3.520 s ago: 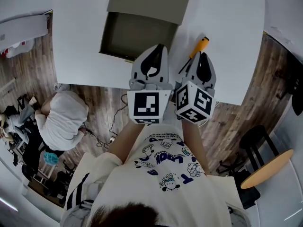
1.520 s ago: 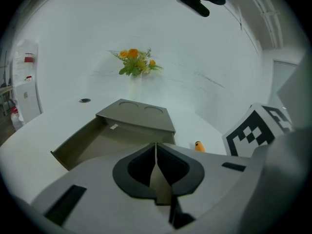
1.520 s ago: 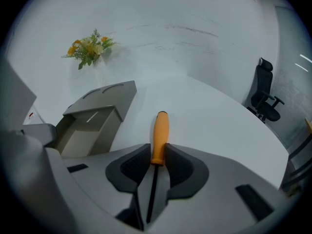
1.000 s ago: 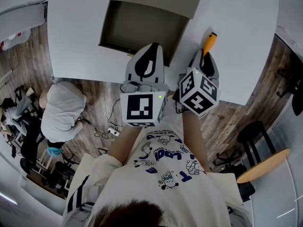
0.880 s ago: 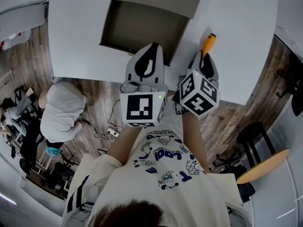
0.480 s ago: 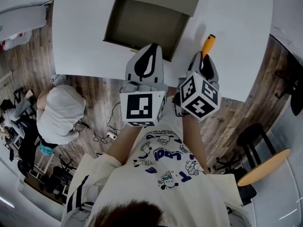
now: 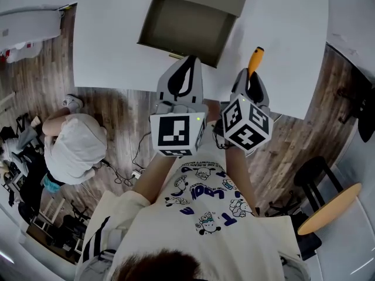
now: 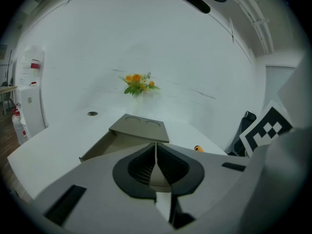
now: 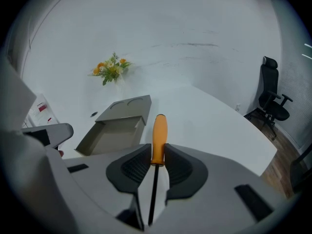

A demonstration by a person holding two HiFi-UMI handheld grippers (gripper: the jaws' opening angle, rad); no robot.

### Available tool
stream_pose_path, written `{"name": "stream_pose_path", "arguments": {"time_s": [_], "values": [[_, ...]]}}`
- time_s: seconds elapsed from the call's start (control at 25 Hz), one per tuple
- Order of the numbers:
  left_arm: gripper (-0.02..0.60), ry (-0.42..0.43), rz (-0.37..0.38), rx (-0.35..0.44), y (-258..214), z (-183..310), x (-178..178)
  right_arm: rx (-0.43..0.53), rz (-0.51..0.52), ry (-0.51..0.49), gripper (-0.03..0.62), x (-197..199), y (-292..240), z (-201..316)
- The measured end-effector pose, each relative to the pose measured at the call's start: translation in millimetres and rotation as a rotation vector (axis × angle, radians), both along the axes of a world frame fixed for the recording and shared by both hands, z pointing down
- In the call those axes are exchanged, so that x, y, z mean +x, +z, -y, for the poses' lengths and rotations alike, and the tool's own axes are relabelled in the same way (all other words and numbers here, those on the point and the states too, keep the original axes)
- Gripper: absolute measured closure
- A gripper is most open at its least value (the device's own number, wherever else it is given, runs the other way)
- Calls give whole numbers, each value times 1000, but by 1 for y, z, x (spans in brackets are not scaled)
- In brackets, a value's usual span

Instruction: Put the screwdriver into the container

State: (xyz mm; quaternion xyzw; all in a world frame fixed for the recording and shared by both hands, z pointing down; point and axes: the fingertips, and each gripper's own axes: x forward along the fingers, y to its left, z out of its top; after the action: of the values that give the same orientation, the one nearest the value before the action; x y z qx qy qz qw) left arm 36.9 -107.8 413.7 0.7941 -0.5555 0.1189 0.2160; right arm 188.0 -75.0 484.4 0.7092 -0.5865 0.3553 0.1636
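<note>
From here I see bare white table (image 7: 117, 51) between my right gripper (image 7: 250, 74) and the open container (image 7: 187, 28) ahead to its left, with only my left gripper (image 7: 187, 63), near the container's front wall, crowding that path

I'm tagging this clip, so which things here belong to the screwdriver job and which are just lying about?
Job: screwdriver, right gripper holding it, open container.
Lying about: flowers, office chair, black stool.
</note>
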Motion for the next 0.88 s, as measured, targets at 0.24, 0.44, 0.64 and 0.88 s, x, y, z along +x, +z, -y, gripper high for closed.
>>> {"name": "stream_pose_path", "arguments": {"time_s": [0.24,0.44,0.64,0.88], "values": [[558,1,-9,37,-15,-13,-9,36,-6,-26,494,-18,-17,-12],[558,-10,-15,67,-27,-19,-14,75,-5,-51,494,-26,-33,-12],[558,-28,-17,93,-39,-24,-20,106,-12,-77,494,-32,-49,-10],[558,-55,-29,122,-51,-25,-32,156,-22,-107,496,-44,-68,-3]]}}
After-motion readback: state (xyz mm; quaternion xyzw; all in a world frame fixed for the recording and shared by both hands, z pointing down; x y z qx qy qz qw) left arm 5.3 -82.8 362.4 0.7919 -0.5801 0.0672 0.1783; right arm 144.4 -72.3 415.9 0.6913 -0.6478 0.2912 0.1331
